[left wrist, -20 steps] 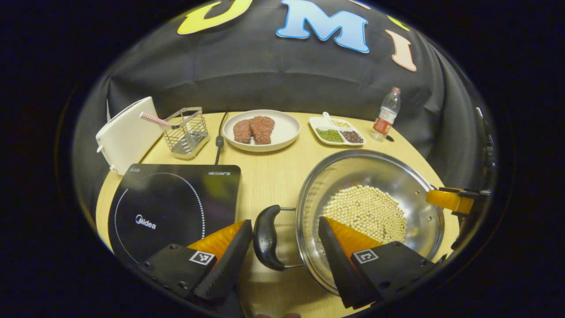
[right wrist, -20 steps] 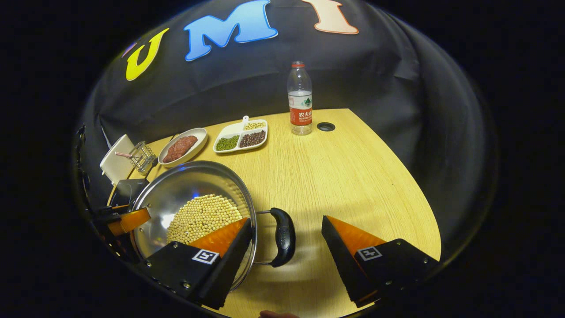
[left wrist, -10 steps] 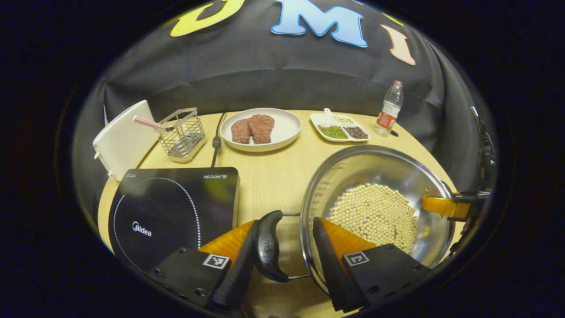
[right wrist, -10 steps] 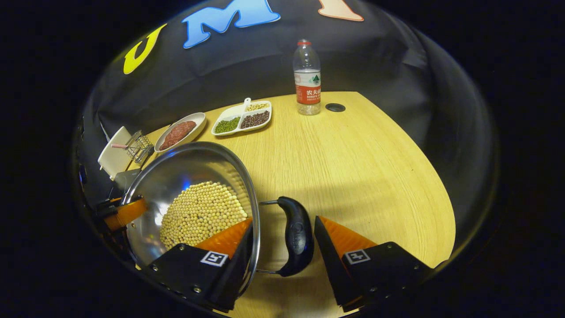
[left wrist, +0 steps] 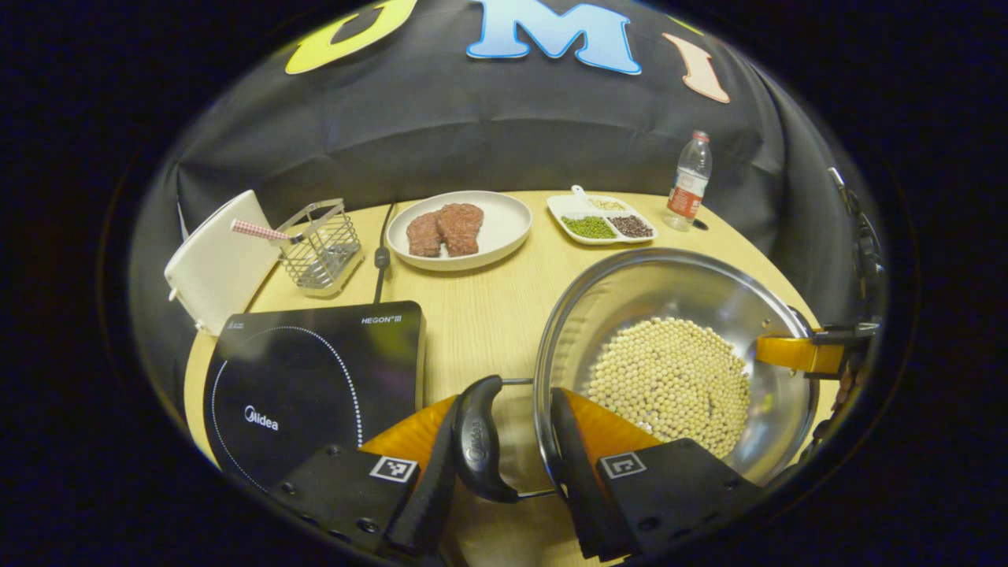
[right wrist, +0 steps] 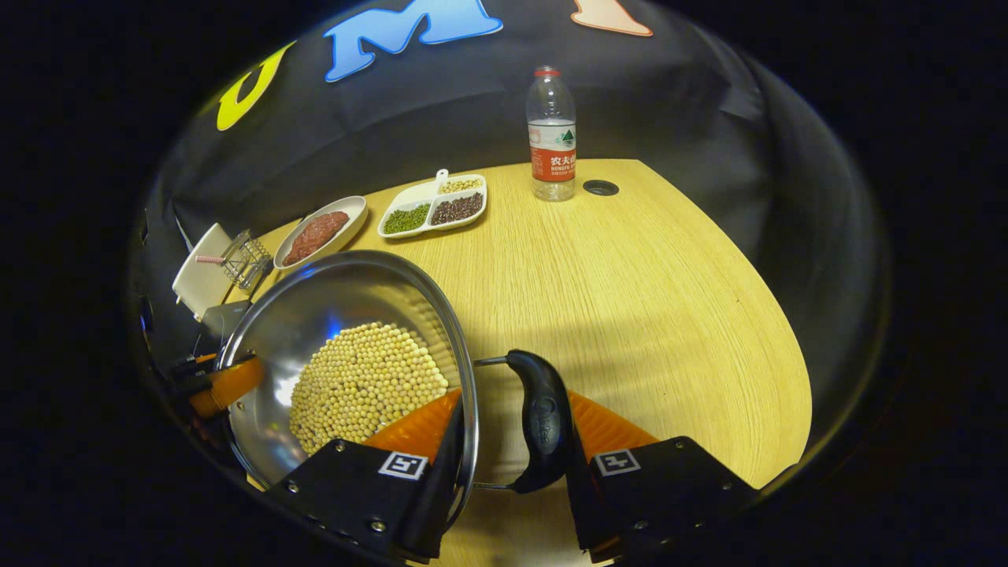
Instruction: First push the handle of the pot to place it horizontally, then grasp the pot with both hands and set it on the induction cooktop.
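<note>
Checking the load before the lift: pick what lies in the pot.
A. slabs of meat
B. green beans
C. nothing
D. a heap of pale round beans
D: the steel pot holds a heap of pale round beans, while the meat lies apart on the white plate.

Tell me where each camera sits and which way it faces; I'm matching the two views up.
Left gripper view: rides the left gripper, facing the wall across the table; it straddles a handle of the pot, with the induction cooktop to its left.
Right gripper view: rides the right gripper at the opposite handle, facing the water bottle.
Shared: pot, meat plate, bottle.
</note>
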